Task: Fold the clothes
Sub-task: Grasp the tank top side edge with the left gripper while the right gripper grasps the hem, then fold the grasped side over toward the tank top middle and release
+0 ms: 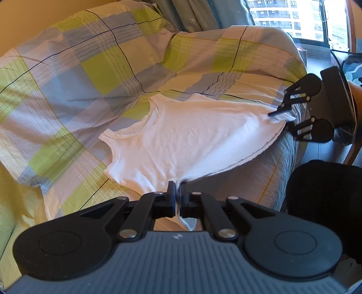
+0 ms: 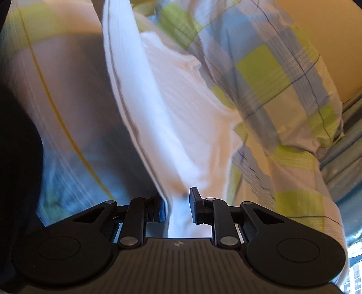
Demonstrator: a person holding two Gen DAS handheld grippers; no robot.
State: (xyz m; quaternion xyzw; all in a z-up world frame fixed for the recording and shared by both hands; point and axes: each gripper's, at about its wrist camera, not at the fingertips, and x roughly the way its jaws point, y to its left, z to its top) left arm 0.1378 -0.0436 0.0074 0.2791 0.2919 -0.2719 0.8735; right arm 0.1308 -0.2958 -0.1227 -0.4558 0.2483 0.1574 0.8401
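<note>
soft white knit cloth vest [image 1: 185, 140] on smooth checked cotton bedding [image 1: 90, 74] — both matt.

White sleeveless top [image 1: 192, 140] lies spread flat, hem corners lifted.

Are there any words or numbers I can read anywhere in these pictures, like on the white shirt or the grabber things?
No words or numbers can be read.
Left gripper: a tiny pale logo mark on its ribbed body, not letters.
Right gripper: the same tiny mark, too small to make out.
White tank top: plain, no print or tag showing.
Checked bedsheet: only a pattern.
Building outside the window: no signs visible.
</note>
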